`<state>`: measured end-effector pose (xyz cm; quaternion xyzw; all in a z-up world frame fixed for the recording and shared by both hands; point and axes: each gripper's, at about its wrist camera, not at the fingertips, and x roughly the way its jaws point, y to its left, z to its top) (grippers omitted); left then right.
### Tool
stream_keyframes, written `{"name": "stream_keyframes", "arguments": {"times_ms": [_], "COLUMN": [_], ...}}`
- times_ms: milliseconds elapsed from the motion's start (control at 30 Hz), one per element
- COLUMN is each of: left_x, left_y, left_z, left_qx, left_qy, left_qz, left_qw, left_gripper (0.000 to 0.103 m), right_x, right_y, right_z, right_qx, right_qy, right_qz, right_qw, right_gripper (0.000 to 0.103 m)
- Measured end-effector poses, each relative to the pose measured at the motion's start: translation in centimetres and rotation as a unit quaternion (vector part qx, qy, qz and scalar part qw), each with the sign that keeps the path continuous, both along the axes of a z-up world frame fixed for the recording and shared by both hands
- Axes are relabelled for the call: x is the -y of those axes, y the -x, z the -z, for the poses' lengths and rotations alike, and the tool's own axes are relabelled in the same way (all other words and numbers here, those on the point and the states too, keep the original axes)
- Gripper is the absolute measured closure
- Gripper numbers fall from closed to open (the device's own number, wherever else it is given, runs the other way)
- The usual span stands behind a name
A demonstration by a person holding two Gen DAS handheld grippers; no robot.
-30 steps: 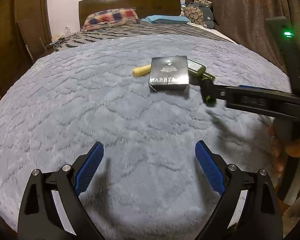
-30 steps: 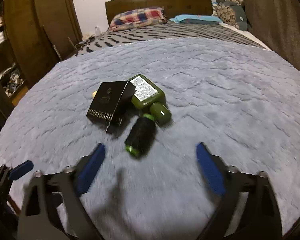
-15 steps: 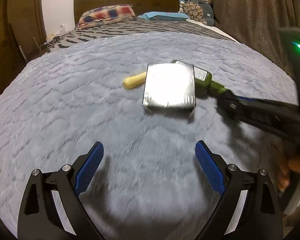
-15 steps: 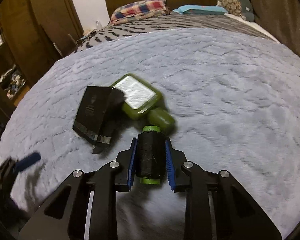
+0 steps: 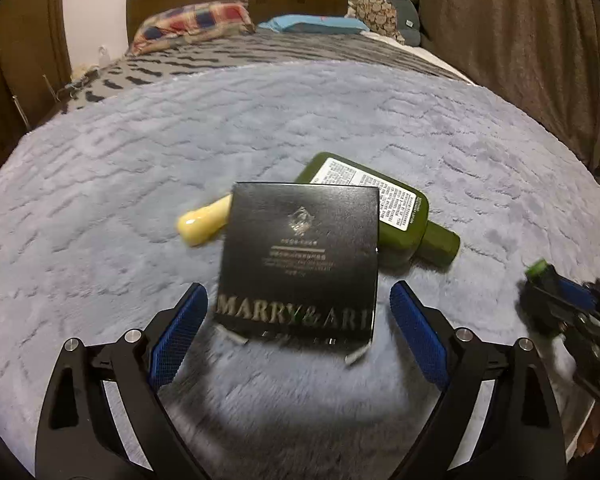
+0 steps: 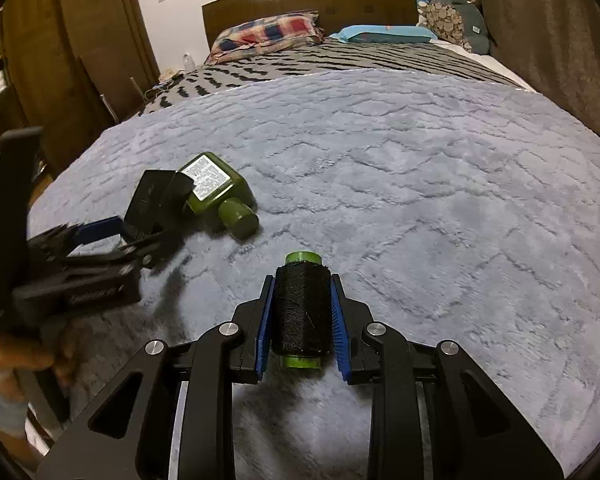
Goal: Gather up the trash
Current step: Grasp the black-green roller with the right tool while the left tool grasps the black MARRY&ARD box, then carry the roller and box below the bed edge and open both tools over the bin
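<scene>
A spool of black thread on a green plastic core (image 6: 301, 312) is clamped between the blue-padded fingers of the right gripper (image 6: 301, 322), above the grey plush blanket (image 6: 420, 200) that covers the near part of the bed; whether it is lifted clear of the blanket cannot be told. A flat black cardboard box with silver lettering (image 5: 300, 260) lies toward the near edge of the bed, framed by the left gripper (image 5: 298, 334), whose fingers are spread wide on either side of it with no contact visible. Behind the box, and touching or partly hidden by it, a dark green plastic bottle with a white label (image 5: 384, 216) lies on its side, and a pale yellow tube-like item (image 5: 202, 224) protrudes at the box's left. By this evidence, one item is judged secured and three remain to be collected; no bin is visible.
</scene>
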<state>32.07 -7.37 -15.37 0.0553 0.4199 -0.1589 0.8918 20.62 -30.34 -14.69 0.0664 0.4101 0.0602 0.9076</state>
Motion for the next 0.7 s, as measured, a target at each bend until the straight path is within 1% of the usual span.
{"name": "stream_keyframes", "arguments": {"times_ms": [33,67,167,367,600,700], "left_x": [0.1,0.1,-0.1,-0.6,-0.9,-1.1], "left_y": [-0.2,-0.3,0.4,3.9,11.2,14.2], "left_z": [0.2,0.3,-0.1,-1.2,-3.5,-4.5], "left_qx": [-0.006,-0.011,-0.003,0.011,0.042,0.056], "left_qy": [0.002,0.003,0.007,0.011,0.011,0.013], "left_qz": [0.000,0.000,-0.003,0.001,0.014,0.015], "left_qw": [1.0000,0.9999,1.0000,0.9999,0.9990,0.9982], "left_gripper": [0.033,0.033,0.033,0.033,0.033,0.033], "right_x": [0.1,0.1,0.1,-0.2,-0.8,-0.9], "right_y": [0.2,0.3,0.8,2.5,6.0,8.3], "right_z": [0.0,0.0,-0.1,-1.2,-3.6,-4.9], "right_qx": [0.000,0.001,0.003,0.014,0.041,0.056], "right_qy": [0.001,0.003,0.009,0.014,0.018,0.021], "right_qz": [0.000,0.001,0.001,-0.003,-0.009,-0.011], "right_qw": [1.000,1.000,1.000,1.000,0.999,0.998], "right_gripper": [0.076,0.076,0.076,0.076,0.076,0.076]}}
